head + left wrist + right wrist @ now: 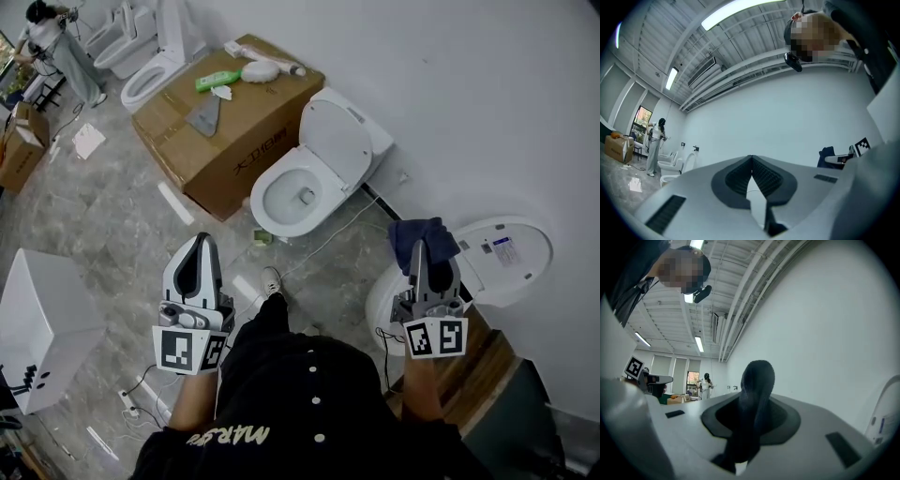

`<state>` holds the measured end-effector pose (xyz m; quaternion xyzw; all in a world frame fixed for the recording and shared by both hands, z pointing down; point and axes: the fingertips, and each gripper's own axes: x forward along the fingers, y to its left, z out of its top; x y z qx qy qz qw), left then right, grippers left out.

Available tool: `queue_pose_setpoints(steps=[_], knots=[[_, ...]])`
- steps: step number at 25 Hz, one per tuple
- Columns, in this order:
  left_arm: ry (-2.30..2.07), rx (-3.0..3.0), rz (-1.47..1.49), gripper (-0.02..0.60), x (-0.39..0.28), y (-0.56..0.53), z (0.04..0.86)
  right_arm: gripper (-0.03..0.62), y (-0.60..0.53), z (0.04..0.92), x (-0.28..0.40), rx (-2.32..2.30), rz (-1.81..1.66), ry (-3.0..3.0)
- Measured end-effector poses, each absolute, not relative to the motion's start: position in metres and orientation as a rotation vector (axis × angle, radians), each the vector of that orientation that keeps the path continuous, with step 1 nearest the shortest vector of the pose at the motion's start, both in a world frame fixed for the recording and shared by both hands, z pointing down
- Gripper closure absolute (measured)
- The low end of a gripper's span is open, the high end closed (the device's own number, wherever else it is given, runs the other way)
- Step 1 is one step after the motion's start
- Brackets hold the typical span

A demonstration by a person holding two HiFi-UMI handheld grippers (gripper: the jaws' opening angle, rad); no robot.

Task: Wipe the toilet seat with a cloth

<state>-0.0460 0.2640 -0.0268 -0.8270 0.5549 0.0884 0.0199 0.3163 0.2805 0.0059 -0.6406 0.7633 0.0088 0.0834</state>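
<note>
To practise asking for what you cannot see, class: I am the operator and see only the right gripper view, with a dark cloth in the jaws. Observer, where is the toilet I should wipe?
Observer: A toilet is just below the right gripper, its lid raised behind the cloth.
Operator: Is the left gripper carrying anything?
Observer: No. The left gripper is shut and empty, held over the floor.
Operator: Any other toilet close by?
Observer: Yes, a second toilet, also open, stands beside a cardboard box.
</note>
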Motion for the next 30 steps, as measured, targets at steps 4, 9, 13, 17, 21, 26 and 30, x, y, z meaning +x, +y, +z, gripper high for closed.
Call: queue_pose_setpoints(steps=[4, 9, 13, 17, 21, 26, 30], knots=[[1.728, -2.568, 0.271, 0.571, -0.061, 0.222, -0.027, 0.491, 0.238, 0.003, 0.301, -1.921, 0.029, 2.279], [1.733, -2.587, 0.257, 0.571, -0.078, 0.176, -0.023, 0.491, 0.195, 0.005, 0.281, -1.928, 0.010, 2.283], [1.710, -2.606, 0.246, 0.571, -0.088, 0.142, -0.023, 0.491, 0.167, 0.003, 0.269, -1.940, 0.012, 2.274], [1.678, -2.620, 0.250, 0.571, -0.095, 0.113, -0.026, 0.491, 0.143, -0.002, 0.259, -1.960, 0.024, 2.257], [1.657, -2.641, 0.239, 0.571, -0.103, 0.094, -0.025, 0.491, 0.127, -0.005, 0.249, -1.976, 0.035, 2.251], [1.650, -2.674, 0.209, 0.571, -0.104, 0.076, -0.015, 0.491, 0.116, 0.005, 0.243, -1.993, 0.027, 2.292], [1.646, -2.703, 0.173, 0.571, -0.090, 0.063, -0.002, 0.491, 0.098, 0.022, 0.249, -1.999, -0.017, 2.322]])
